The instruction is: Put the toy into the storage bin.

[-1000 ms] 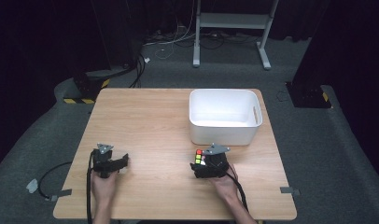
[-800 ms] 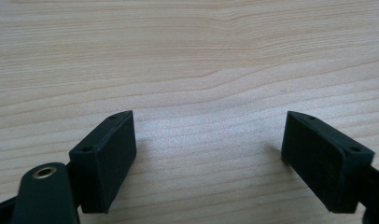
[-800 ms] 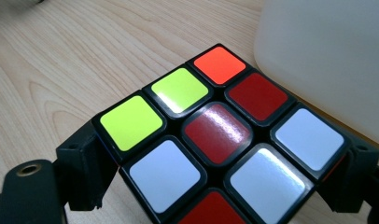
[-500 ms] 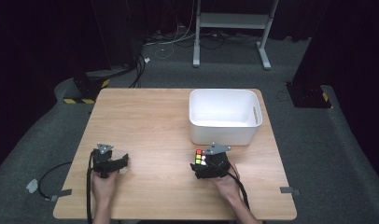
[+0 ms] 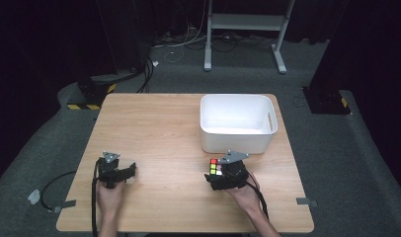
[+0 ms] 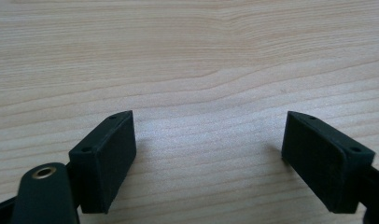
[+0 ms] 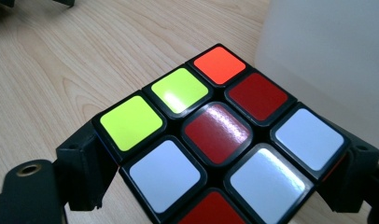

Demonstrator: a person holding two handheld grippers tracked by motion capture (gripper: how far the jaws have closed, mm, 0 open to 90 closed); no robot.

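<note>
Wooden table (image 5: 164,128) — puzzle cube (image 7: 220,140) pinched between the right gripper (image 5: 214,174) pads — left gripper (image 6: 208,161) spread.

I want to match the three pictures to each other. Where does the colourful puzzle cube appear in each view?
High view: the colourful puzzle cube sits lower right of centre, held in the right gripper, just before the white plastic bin.
Left gripper view: not in it; bare wooden table between open fingers.
Right gripper view: cube at centre, between the fingers.
Shared landmark: the light wooden table.
</note>
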